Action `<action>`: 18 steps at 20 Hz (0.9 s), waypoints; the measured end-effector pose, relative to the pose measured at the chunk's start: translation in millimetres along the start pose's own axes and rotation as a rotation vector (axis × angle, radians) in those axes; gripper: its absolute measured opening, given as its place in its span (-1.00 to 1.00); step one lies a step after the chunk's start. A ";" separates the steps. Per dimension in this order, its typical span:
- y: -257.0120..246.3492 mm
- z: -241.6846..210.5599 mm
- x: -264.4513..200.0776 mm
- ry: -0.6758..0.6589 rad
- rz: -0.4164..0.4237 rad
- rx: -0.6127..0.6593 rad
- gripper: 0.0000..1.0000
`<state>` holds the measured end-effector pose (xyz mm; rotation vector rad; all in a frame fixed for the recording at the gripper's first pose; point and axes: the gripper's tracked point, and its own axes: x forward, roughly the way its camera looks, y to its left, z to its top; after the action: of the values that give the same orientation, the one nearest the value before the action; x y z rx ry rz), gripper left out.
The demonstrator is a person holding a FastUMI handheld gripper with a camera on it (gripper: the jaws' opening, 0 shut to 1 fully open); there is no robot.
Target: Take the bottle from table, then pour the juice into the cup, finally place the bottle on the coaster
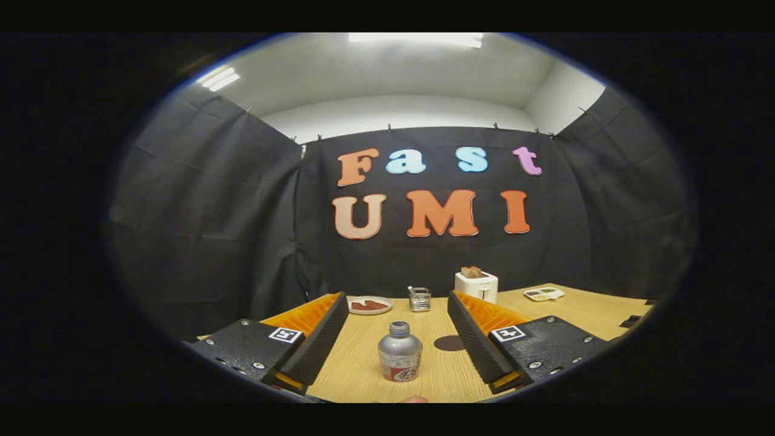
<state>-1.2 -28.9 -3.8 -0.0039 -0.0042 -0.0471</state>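
Note:
A small silver bottle [399,352] with a red and white label and an open neck stands upright on the wooden table [363,369], between my two fingers. My gripper [398,306] is open, its black and orange fingers [318,339] wide apart on either side of the bottle and not touching it. A dark round coaster [449,343] lies flat on the table just right of the bottle, close to the right finger. A small clear cup [419,298] with a metal frame stands farther back, beyond the bottle.
A plate [370,304] with reddish food sits at the back left of the cup. A white toaster [476,284] with toast stands at the back right. A small tray-like object [544,293] lies farther right. Black cloth walls close off the booth.

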 end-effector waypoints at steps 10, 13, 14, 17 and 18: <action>-3.1 -3.6 -5.0 0.015 -0.003 0.005 0.95; -3.9 -4.1 -6.0 0.008 -0.002 0.011 0.95; -4.4 -6.4 -5.5 0.009 -0.004 0.009 0.95; -0.7 -17.3 -4.8 0.039 0.006 0.008 0.95; -0.7 -20.0 -5.2 0.049 0.007 0.007 0.95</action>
<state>-6.4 -29.5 -23.9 0.0042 0.0445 -0.0404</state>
